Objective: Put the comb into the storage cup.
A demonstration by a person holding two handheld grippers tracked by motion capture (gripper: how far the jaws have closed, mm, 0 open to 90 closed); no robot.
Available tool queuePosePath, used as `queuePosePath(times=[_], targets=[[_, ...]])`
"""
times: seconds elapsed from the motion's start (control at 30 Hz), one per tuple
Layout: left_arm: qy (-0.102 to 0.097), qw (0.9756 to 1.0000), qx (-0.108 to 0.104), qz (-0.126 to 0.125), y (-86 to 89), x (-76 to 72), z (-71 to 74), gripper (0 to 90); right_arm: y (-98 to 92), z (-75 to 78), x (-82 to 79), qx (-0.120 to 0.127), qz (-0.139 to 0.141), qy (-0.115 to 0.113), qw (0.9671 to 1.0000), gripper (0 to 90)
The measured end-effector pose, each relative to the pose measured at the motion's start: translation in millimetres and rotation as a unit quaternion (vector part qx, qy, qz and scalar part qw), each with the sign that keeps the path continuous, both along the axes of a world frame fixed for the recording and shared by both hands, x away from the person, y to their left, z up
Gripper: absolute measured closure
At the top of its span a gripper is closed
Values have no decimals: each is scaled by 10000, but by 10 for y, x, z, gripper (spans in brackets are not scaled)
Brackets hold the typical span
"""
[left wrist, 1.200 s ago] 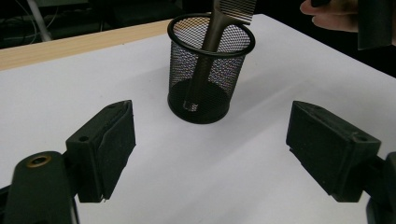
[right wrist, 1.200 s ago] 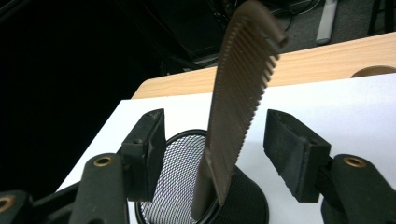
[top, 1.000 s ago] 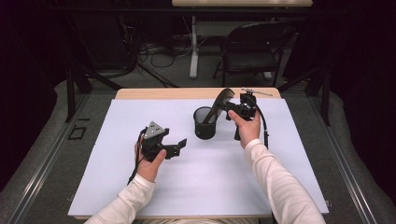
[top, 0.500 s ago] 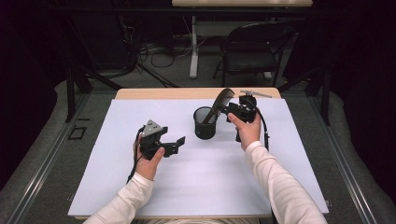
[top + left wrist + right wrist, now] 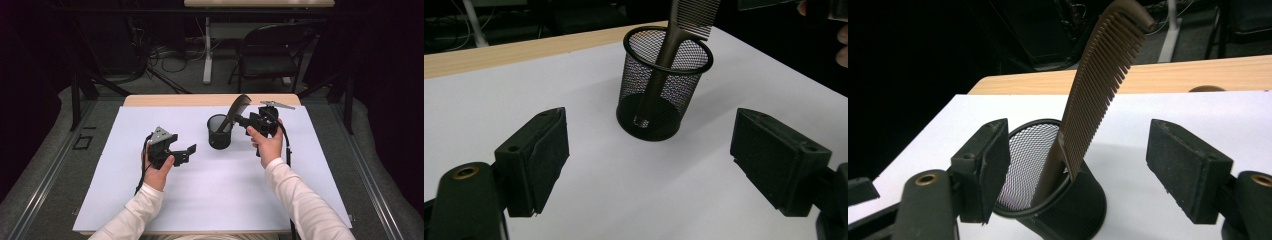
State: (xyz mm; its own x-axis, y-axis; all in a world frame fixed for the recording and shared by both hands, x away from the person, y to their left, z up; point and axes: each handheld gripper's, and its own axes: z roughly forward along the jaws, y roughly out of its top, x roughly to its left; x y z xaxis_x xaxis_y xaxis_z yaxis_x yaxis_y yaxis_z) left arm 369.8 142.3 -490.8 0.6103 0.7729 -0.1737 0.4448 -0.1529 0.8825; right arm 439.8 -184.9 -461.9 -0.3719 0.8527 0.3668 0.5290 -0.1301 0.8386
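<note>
Brown plastic comb (image 5: 1100,85) leaning in black mesh cup (image 5: 219,132), freed; right gripper (image 5: 248,121) agape at 3 o'clock, left gripper (image 5: 187,151) idle, agape at 8 o'clock.

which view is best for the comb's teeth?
Right gripper view: the comb stands close, teeth sharply in profile. Left gripper view shows mostly its handle inside the mesh cup, teeth cropped. High view shows it small.
</note>
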Motion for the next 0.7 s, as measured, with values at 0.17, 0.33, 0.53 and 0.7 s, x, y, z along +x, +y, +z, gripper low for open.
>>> queuePosePath(times=[0.17, 0.33, 0.53, 0.7], targets=[[-5, 10000, -33, 8, 12, 11, 10, 162, 5, 24, -69, -452, 33, -65, 9990, 183], [22, 10000, -9, -14, 17, 11, 10, 162, -15, 41, -120, -548, 13, -132, 9984, 151], [13, 10000, -38, -3, 39, 20, 33, 162, -42, 68, -163, -593, 46, -157, 9981, 149], [9, 10000, -63, 4, 50, 18, 40, 161, -42, 91, -193, -685, 137, -246, 9973, 143]])
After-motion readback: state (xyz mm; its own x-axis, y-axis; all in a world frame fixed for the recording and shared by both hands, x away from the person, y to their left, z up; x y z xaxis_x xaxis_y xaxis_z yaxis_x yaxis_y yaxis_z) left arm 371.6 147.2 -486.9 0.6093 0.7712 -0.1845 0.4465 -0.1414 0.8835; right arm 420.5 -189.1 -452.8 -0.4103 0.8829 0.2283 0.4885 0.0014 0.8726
